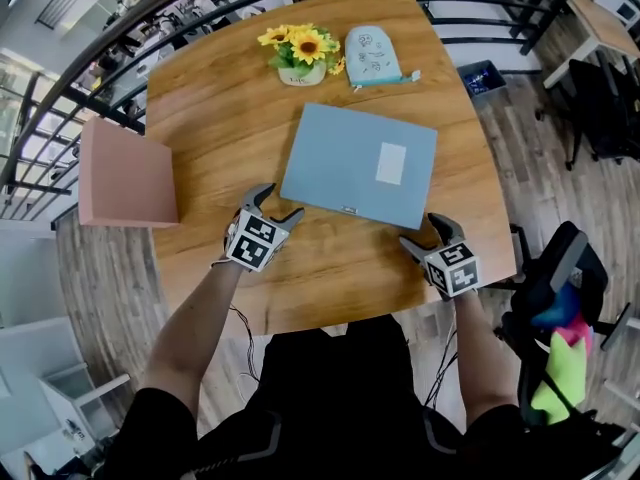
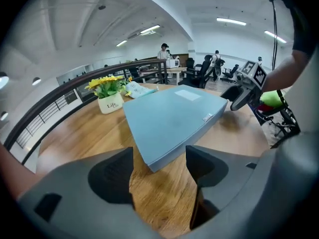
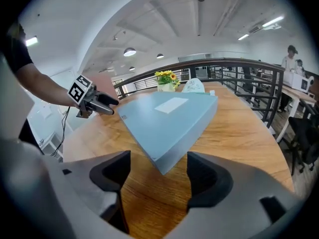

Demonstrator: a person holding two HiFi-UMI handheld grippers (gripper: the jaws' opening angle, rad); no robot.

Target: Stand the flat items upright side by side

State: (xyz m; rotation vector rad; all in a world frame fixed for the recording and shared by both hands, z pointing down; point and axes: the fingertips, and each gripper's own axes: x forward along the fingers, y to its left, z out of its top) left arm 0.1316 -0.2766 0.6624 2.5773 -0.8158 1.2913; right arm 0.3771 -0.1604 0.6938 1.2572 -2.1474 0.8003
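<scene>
A flat blue-grey box (image 1: 360, 163) with a white label lies flat in the middle of the round wooden table (image 1: 220, 98). A pink flat box (image 1: 125, 183) lies at the table's left edge and partly overhangs it. My left gripper (image 1: 278, 202) stands open at the blue-grey box's near left corner. In the left gripper view that corner of the box (image 2: 169, 121) sits just ahead of the open gripper (image 2: 159, 158), untouched. My right gripper (image 1: 422, 232) is open at the near right corner. In the right gripper view the box's corner (image 3: 167, 116) lies just ahead of the open gripper (image 3: 158, 166), which holds nothing.
A pot of yellow flowers (image 1: 302, 53) and a pale blue pouch (image 1: 373, 56) stand at the table's far side. A dark railing (image 1: 90, 98) curves round behind the table. An office chair with green and pink things (image 1: 560, 338) stands at the right.
</scene>
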